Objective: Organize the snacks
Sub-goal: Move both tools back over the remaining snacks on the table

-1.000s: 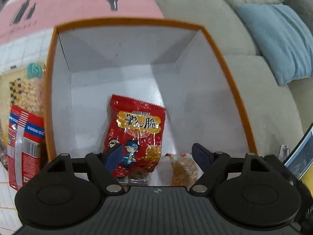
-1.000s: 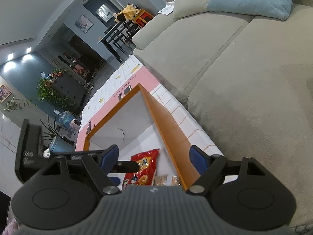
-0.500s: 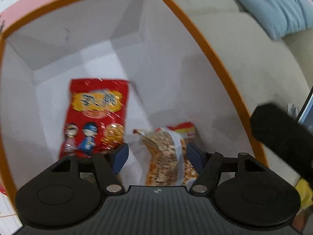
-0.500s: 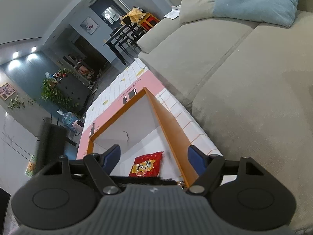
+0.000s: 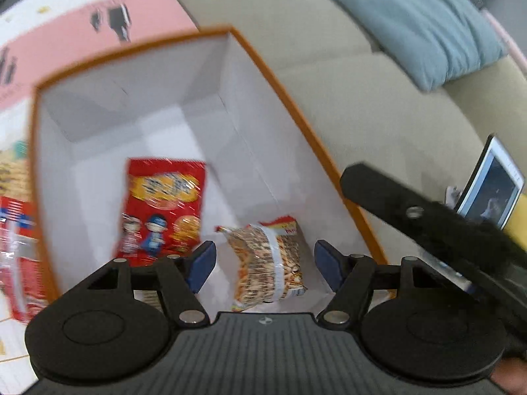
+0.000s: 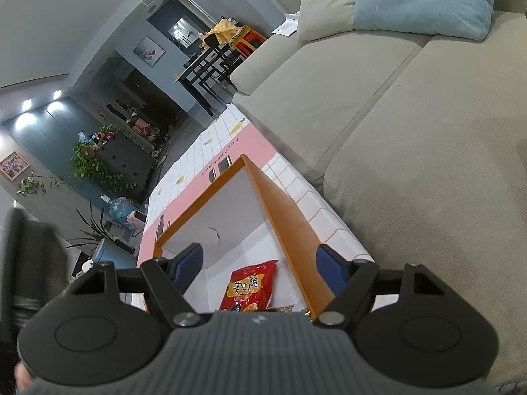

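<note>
Your left claw (image 5: 265, 265) is hanging over the orange-rimmed box (image 5: 298, 112), pointing steeply down into it. Its jaws have just been opening a little after a brief narrowing, and they are standing released, gripping nothing. The clear packet of crackers (image 5: 268, 260) is lying on the white floor of the box directly beyond the gap between the blue pads (image 5: 201, 265), below them and apart from both. The red snack bag (image 5: 163, 204) is lying flat on the box floor too, just to the left of the packet and beyond the left pad; whether the two packs are touching is hard to tell through the blur. Outside the box, against its left wall, more snack packs (image 5: 16, 247) are lying on the worktop (image 5: 49, 42), which is wearing a pink and white tiled cloth.

Your right claw (image 6: 260, 271) is hovering at the near end of the same box (image 6: 283, 227), tilted gently downward, jaws spread wide and holding nothing. From its camera the red snack bag (image 6: 252, 288) is showing between the pads, lower down inside the box. The grey sofa (image 6: 411, 151) is running along the right side of the worktop, with a blue cushion (image 6: 425, 0) at its back. A tablet (image 5: 494, 184) is leaning on the sofa seat to the right of the box.
</note>
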Available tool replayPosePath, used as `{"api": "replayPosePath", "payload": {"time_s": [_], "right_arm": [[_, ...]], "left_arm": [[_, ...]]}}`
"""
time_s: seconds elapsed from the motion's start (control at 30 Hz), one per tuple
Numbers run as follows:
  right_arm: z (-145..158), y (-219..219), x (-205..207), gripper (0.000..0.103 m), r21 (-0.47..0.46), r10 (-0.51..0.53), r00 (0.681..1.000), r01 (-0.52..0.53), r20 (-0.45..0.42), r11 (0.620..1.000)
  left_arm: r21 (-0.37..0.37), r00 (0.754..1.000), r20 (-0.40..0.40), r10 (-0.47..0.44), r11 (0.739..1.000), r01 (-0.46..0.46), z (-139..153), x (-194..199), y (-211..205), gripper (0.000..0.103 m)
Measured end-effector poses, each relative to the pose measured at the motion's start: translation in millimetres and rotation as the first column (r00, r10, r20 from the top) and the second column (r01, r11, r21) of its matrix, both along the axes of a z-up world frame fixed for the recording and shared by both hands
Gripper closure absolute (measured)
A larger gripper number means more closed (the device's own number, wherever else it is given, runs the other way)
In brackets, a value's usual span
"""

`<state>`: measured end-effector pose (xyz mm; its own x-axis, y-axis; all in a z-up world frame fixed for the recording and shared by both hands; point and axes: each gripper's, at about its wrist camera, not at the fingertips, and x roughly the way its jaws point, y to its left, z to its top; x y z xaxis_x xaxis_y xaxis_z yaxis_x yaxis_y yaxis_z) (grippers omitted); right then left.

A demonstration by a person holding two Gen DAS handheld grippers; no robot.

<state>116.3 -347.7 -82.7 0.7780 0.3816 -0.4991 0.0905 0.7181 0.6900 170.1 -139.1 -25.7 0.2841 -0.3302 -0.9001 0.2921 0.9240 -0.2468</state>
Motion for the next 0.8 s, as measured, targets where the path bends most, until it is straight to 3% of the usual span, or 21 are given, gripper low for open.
{"api": "replayPosePath", "payload": {"time_s": [0.17, 0.43, 0.6, 0.8], "right_arm": [[2.1, 5.3, -0.7, 0.028, -0.005, 0.01, 1.0, -0.01, 0.007, 1.0], [22.3, 29.3, -8.9, 0.029, -0.026, 0.04, 0.996, -0.038, 0.083, 0.999], [46.4, 57.7, -21.9, 0.029, -0.088, 0.094, 0.983, -0.08, 0.159, 0.993], [59.5, 96.0, -31.3, 0.029, -0.097, 0.163, 0.965, -0.146, 0.206, 0.985]], "left_arm": [[-0.016, 0.995, 0.097, 0.032, 0.999, -0.031, 28.3, -12.9, 25.2, 0.021], [-0.026, 0.981, 0.164, 0.104, 0.994, -0.102, 57.1, -32.5, 89.5, 0.021], [-0.065, 0.967, 0.174, 0.186, 0.982, -0.177, 60.9, -45.4, 134.2, 0.02], [-0.109, 0.942, 0.167, 0.292, 0.955, -0.277, 54.1, -55.6, 189.2, 0.019]]}}
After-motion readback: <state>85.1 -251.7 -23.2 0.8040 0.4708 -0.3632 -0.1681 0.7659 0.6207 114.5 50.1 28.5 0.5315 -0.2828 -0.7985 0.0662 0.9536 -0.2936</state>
